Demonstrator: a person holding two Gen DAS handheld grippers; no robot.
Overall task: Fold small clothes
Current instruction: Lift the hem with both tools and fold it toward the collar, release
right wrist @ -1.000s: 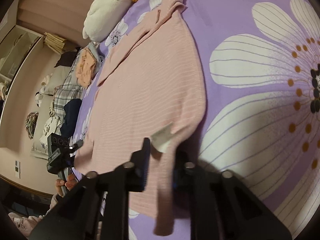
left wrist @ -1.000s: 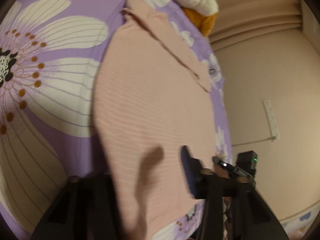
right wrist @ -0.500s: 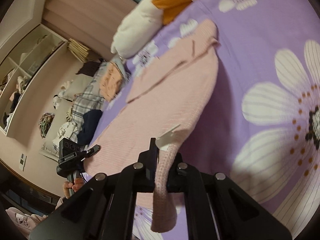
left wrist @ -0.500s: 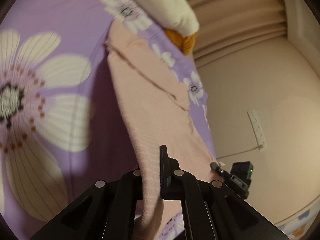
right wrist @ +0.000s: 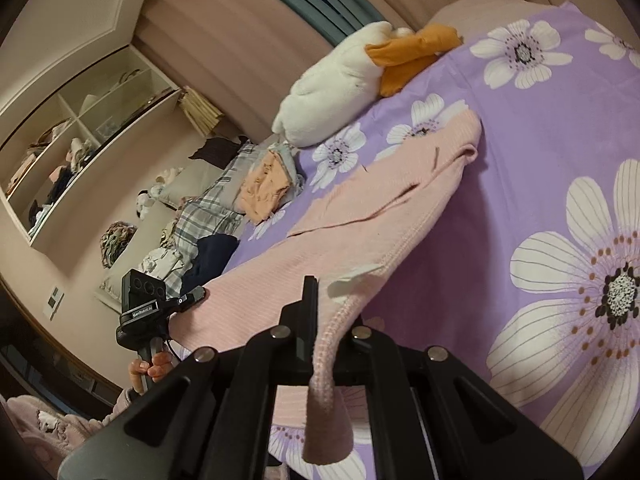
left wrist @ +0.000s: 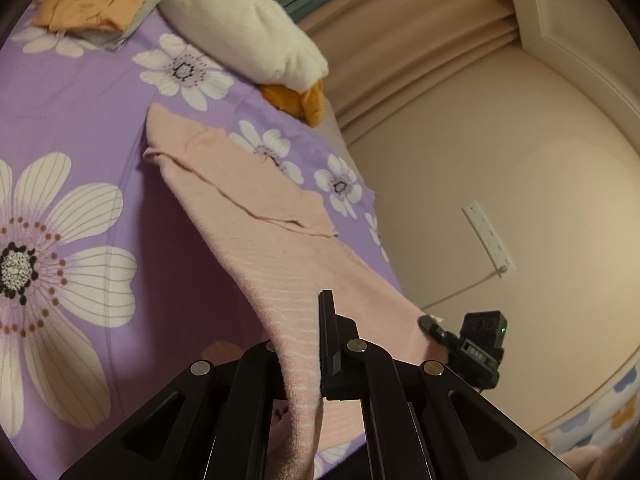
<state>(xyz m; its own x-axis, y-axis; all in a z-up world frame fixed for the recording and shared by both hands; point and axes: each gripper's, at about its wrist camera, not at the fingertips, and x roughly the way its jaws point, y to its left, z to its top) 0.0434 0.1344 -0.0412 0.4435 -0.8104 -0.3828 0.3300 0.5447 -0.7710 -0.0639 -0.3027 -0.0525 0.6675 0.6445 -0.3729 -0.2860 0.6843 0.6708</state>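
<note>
Near hem raised off the bed; both grippers clamped on cloth.

Against a second ago, the pink garment (left wrist: 256, 216) no longer lies flat: left gripper (left wrist: 308, 344) and right gripper (right wrist: 328, 320) each pinch a near hem corner, lifted clear of the purple bedsheet (left wrist: 80, 112). The far end rests near the white pillow (left wrist: 240, 40) at the bed's far edge. Judgement: the lengthwise fold toward that end can begin.

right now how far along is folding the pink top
Early. Done: a sleeve already lies folded across the pink top. In hand: left gripper and right gripper each pinch a near corner, lifting that edge off the bedsheet. Left: carrying it over to the far end.
</note>
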